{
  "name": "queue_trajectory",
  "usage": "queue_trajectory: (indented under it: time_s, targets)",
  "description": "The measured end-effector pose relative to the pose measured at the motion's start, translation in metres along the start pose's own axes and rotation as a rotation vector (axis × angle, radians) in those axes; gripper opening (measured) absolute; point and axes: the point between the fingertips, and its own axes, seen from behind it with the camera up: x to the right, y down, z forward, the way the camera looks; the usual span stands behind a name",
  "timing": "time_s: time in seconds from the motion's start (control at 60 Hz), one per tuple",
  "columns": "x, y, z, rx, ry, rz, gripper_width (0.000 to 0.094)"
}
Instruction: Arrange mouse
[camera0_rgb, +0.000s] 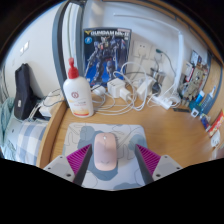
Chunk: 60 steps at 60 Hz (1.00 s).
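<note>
Straddling the pink mouse (106, 151), tool (107, 163) held wide, gaps either side; mouse rests on grey mat (128, 140) on bench (170, 125). No grip yet; arranging appears largely undone.

A home desk: a model-kit box (106, 55), lotion bottle (76, 93) and tangled chargers (130, 90) crowded the wall.

White bottle (75, 92) standing on wooden desk (165, 125); poster (107, 53) leaning behind; white cables (135, 90) lying beside it.
</note>
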Motion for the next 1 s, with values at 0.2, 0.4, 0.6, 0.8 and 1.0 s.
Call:
queue_trajectory:
  time_s: [0.2, 0.4, 0.6, 0.8, 1.0]
  targets:
    - [0.000, -0.032, -0.097, 0.082, -0.053, -0.004, 0.0864]
    - [0.006, -0.044, -0.169, 0.125, -0.079, 0.004, 0.0870]
    - [0.017, -0.055, -0.206, 0.187, -0.079, 0.003, 0.0869]
    - [0.039, -0.058, -0.216, 0.217, -0.039, -0.014, 0.0871]
    - [0.037, -0.056, -0.218, 0.215, -0.058, 0.000, 0.0869]
